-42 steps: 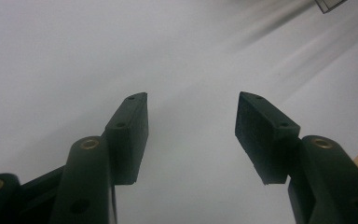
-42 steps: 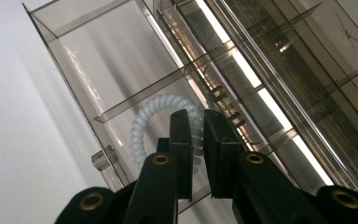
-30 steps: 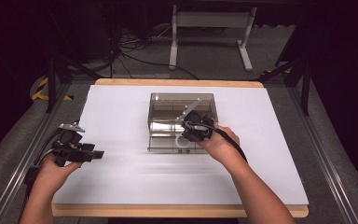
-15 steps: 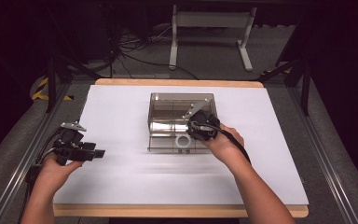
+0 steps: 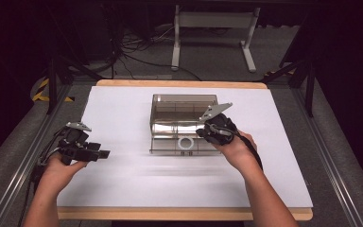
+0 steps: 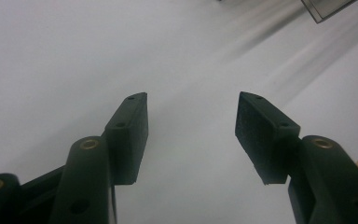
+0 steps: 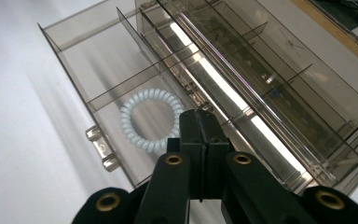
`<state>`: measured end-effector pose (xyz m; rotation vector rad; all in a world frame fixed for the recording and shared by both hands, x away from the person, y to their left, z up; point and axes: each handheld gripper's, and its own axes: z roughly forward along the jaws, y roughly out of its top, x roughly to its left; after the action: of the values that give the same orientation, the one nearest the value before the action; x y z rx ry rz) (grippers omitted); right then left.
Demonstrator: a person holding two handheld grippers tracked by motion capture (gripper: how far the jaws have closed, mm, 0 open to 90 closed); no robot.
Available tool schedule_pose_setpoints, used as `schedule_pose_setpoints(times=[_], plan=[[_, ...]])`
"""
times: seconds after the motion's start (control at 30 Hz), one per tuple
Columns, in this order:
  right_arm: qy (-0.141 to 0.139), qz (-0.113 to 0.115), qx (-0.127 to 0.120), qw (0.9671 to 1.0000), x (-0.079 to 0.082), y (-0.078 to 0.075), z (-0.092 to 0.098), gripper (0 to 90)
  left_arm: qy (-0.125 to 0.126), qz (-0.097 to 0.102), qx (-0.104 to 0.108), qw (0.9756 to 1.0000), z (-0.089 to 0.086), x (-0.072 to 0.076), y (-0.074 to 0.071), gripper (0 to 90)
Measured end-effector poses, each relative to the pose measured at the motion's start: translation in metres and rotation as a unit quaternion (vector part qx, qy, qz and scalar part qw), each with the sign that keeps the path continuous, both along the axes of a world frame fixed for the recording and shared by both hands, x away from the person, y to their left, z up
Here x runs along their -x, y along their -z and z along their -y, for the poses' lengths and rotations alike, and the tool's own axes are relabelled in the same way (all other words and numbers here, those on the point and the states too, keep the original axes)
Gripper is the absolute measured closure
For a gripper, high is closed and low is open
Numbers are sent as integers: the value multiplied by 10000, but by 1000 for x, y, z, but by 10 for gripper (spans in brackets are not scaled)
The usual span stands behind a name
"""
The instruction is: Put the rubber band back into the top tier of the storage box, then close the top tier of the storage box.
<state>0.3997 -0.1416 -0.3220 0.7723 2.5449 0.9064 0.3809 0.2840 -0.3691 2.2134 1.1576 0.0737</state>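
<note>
A smoky clear organizer box [image 5: 184, 106] [image 7: 270, 70] stands mid-table with its drawer [image 5: 163, 147] [image 7: 98, 70] pulled out toward me. A white coiled ring [image 5: 186, 143] [image 7: 149, 120] lies flat in the drawer's front compartment. My right gripper [image 5: 201, 134] [image 7: 200, 114] hovers over the drawer's right front corner, just right of the ring. Its jaws have just been closing and now meet with nothing between them. My left gripper [image 5: 105, 153] [image 6: 191, 116] rests low over the white tabletop at the left, open and empty.
The white sheet [image 5: 264, 156] covers the table, with a wooden edge [image 5: 179, 213] at the front. Metal rails [image 5: 331, 156] run along both sides. A white stand [image 5: 212, 28] and cables lie on the floor behind.
My right gripper has drawn back to the right and slightly up from over the drawer, uncovering the white ring lying inside. The left gripper has stayed put.
</note>
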Motion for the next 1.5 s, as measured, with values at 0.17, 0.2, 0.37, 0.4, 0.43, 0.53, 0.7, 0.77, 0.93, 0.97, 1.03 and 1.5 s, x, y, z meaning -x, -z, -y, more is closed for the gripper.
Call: schedule_pose_setpoints(times=[0.17,0.2,0.37,0.4,0.43,0.53,0.7,0.77,0.93,0.97,1.03,1.5], plan=[[-181,190,-156,9995,12,-3,10,900,27,6,-2,10000,2,-1,0,448],[-258,285,-163,9991,15,-4,11,900,50,-9,-15,10000,4,-2,1,448],[-495,375,-217,9978,25,-6,16,900,69,-21,-7,10000,6,-3,2,448],[-545,336,-267,9976,27,-6,18,900,82,-19,-11,10000,6,-3,1,448],[-545,336,-267,9976,27,-6,18,900,82,-19,-11,10000,6,-3,1,448],[-751,307,-320,9962,30,-5,21,900,87,1,-4,10000,6,-5,1,448],[-1155,364,-316,9921,36,-2,25,900,131,-24,5,9999,9,-9,2,448],[-1279,289,-311,9909,37,0,25,900,164,-29,-3,9999,11,-11,2,448],[-1558,179,-272,9872,42,4,24,900,237,-23,-19,9997,17,-14,2,448],[-1558,179,-272,9872,42,4,24,900,237,-23,-19,9997,17,-14,2,448],[-1680,156,-225,9854,44,6,24,900,269,-38,-23,9996,19,-15,2,448],[-1949,-204,223,9804,46,26,11,900,287,-19,-9,9996,20,-16,0,449]])
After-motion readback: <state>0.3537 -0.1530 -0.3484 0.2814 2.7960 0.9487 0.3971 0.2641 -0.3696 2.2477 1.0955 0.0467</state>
